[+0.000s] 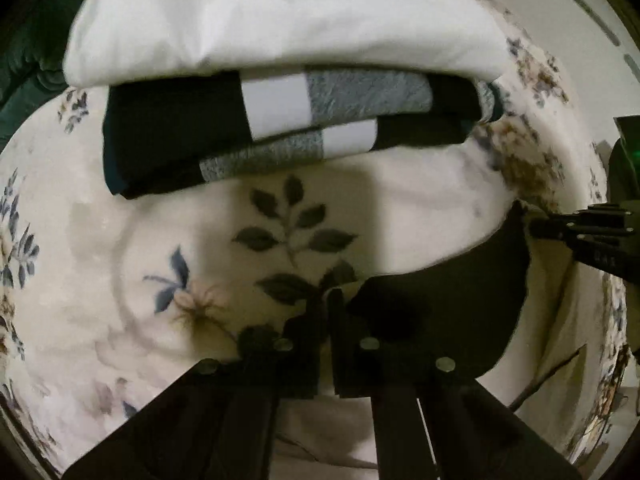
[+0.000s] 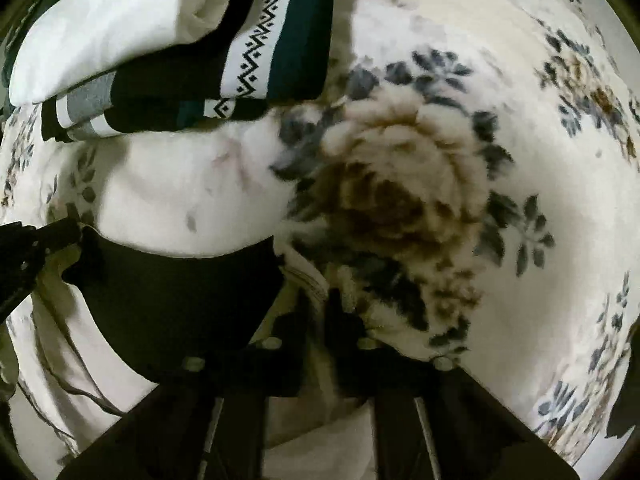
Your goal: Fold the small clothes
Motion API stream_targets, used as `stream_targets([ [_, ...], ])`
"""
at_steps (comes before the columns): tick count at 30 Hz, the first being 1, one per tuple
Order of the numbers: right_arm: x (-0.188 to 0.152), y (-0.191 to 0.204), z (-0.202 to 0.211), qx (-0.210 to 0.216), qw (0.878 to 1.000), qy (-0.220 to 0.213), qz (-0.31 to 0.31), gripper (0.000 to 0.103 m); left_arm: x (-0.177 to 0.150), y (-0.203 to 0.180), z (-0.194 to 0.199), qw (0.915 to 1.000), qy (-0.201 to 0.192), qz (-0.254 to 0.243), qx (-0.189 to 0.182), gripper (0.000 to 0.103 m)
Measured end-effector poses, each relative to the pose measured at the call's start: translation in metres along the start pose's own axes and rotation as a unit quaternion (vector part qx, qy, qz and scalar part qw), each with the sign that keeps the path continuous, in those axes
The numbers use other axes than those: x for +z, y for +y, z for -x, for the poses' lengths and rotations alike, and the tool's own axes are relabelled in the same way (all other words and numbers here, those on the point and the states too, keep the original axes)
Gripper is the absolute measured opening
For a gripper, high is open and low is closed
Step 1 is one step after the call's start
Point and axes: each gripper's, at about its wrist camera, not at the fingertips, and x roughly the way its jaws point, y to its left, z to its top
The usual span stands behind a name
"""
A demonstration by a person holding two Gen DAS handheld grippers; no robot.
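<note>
While both grippers, left (image 1: pixel 326 300) and right (image 2: pixel 316 300), pinch one dark garment's (image 1: pixel 440 300) edge, we count two folded stacked items (image 1: pixel 280 128); floral blanket (image 2: pixel 520 120) open rightward.

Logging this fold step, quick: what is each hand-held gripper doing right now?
Left hand-held gripper: closed on a corner of the black cloth.
Right hand-held gripper: closed on the opposite corner of the black cloth.

Left gripper (image 1: pixel 327 300) fingers pinched together, low; right gripper (image 2: pixel 320 300) likewise pinched, each reaching toward other
</note>
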Motion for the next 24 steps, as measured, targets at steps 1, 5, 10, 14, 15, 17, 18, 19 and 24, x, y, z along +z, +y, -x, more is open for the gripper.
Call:
stream_targets([
  [1, 0.000, 0.000, 0.005, 0.003, 1.000, -0.008, -0.002, 0.005, -0.003, 0.000, 0.006, 1.0000, -0.008, 0.004, 0.001, 0.002],
  [5, -0.007, -0.003, 0.034, 0.014, 0.999, -0.041, -0.010, 0.005, -0.016, 0.001, 0.042, 0.9986, -0.049, 0.017, -0.004, 0.002],
  [10, -0.039, -0.005, 0.079, 0.038, 0.995, -0.085, -0.029, 0.005, -0.053, -0.010, 0.098, 0.9945, -0.095, 0.038, -0.025, 0.002],
  [14, -0.111, 0.003, 0.107, 0.058, 0.992, -0.106, -0.047, 0.004, -0.098, -0.033, 0.127, 0.9915, -0.103, 0.069, -0.040, 0.002],
  [15, -0.126, 0.002, 0.110, 0.059, 0.991, -0.106, -0.050, 0.004, -0.115, -0.037, 0.130, 0.9907, -0.101, 0.079, -0.045, 0.002],
  [17, -0.170, 0.004, 0.112, 0.050, 0.992, -0.106, -0.051, 0.004, -0.147, -0.046, 0.136, 0.9897, -0.093, 0.099, -0.043, 0.002],
  [18, -0.188, 0.004, 0.109, 0.050, 0.992, -0.102, -0.054, 0.005, -0.166, -0.048, 0.138, 0.9888, -0.085, 0.113, -0.045, 0.002],
  [19, -0.204, 0.002, 0.104, 0.053, 0.992, -0.096, -0.059, 0.005, -0.180, -0.049, 0.135, 0.9872, -0.077, 0.129, -0.053, 0.002],
  [24, -0.285, 0.008, 0.079, 0.058, 0.995, -0.053, -0.060, 0.005, -0.242, -0.052, 0.112, 0.9830, -0.026, 0.172, -0.058, 0.002],
])
